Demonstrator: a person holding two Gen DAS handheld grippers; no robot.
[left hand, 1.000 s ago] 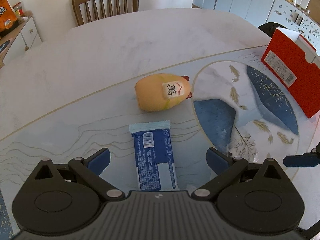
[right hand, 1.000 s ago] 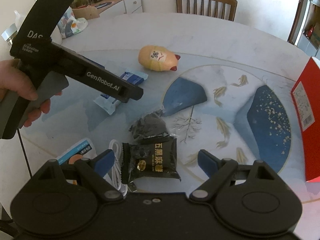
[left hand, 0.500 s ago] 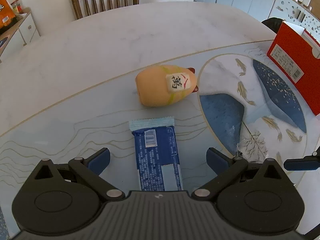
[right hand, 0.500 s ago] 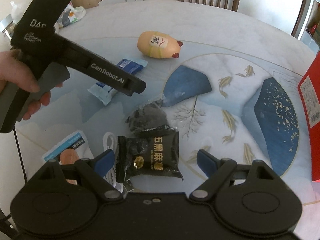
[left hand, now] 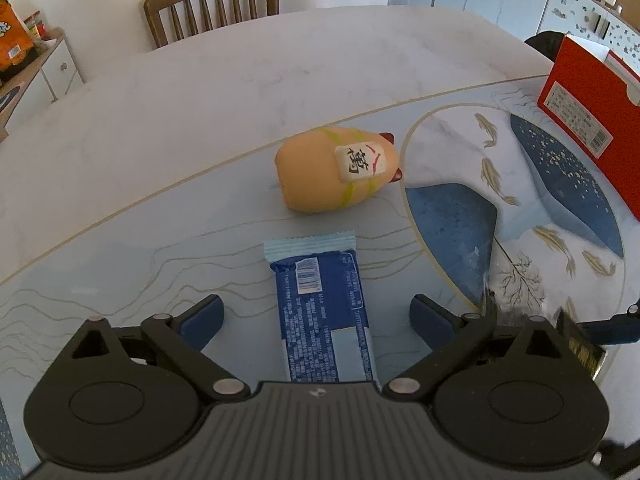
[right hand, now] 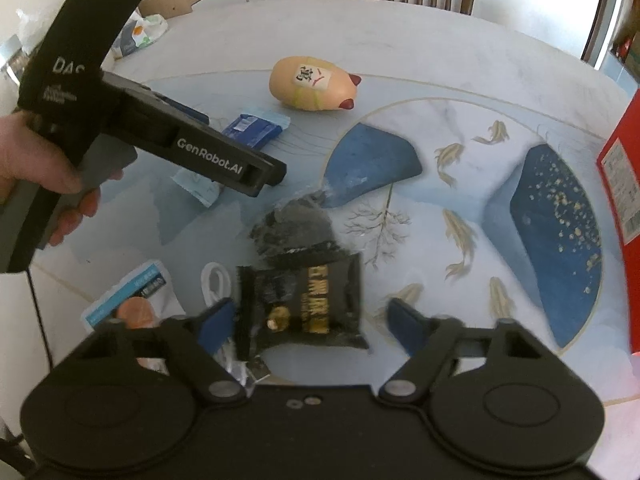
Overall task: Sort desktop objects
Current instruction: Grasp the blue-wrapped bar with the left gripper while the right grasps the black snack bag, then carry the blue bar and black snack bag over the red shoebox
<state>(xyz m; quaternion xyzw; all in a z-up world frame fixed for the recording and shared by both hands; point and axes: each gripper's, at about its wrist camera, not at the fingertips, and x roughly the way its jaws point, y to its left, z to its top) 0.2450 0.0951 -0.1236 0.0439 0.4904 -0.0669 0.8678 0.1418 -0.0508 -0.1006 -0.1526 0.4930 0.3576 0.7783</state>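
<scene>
Right wrist view: right gripper [right hand: 308, 320] closing around black snack packet [right hand: 304, 304], white cable [right hand: 216, 284] crowded beside its left finger; blue wrapper [left hand: 324, 316], lying untouched between spread left gripper [left hand: 316, 316], is seen clearly only from left wrist.

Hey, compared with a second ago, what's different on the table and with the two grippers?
The right gripper is closing its jaws around the black snack packet; its left pad now touches the packet's edge, the other is still apart. The left gripper stays open over the blue wrapper, which shows a little further up between its fingers. The yellow toy and red box stayed put.
</scene>
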